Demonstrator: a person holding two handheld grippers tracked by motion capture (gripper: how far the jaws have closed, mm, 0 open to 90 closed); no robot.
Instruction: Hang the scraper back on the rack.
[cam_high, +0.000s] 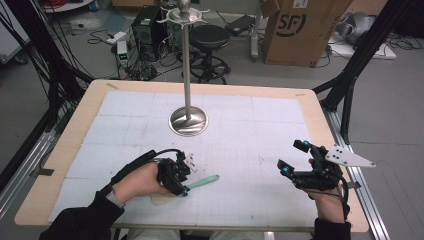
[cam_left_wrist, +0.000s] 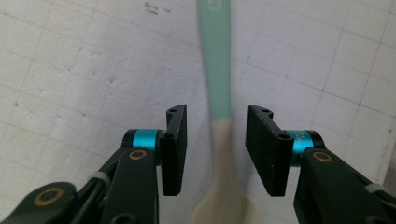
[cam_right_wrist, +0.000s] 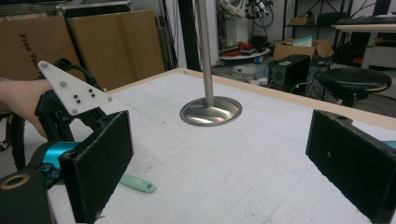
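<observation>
A spatula with a mint-green handle (cam_high: 204, 181) and a cream head lies flat on the white gridded mat near the table's front left. My left gripper (cam_high: 183, 182) is lowered over it, pointing down. In the left gripper view the spatula (cam_left_wrist: 219, 70) runs up between the two black pads, where green meets cream, with a gap of mat on each side, so the jaws stand open around it. My right gripper (cam_high: 292, 156) hovers at the front right, jaws wide apart with nothing between them (cam_right_wrist: 219, 154). Its view also catches the green handle tip (cam_right_wrist: 138, 184).
A tall metal stand with a round base (cam_high: 188, 121) rises from the mat's middle back, hooks at its top. The wooden table rim (cam_high: 65, 145) frames the mat. Behind the table are a cardboard box (cam_high: 300, 30), a black stool (cam_high: 210, 37) and cables.
</observation>
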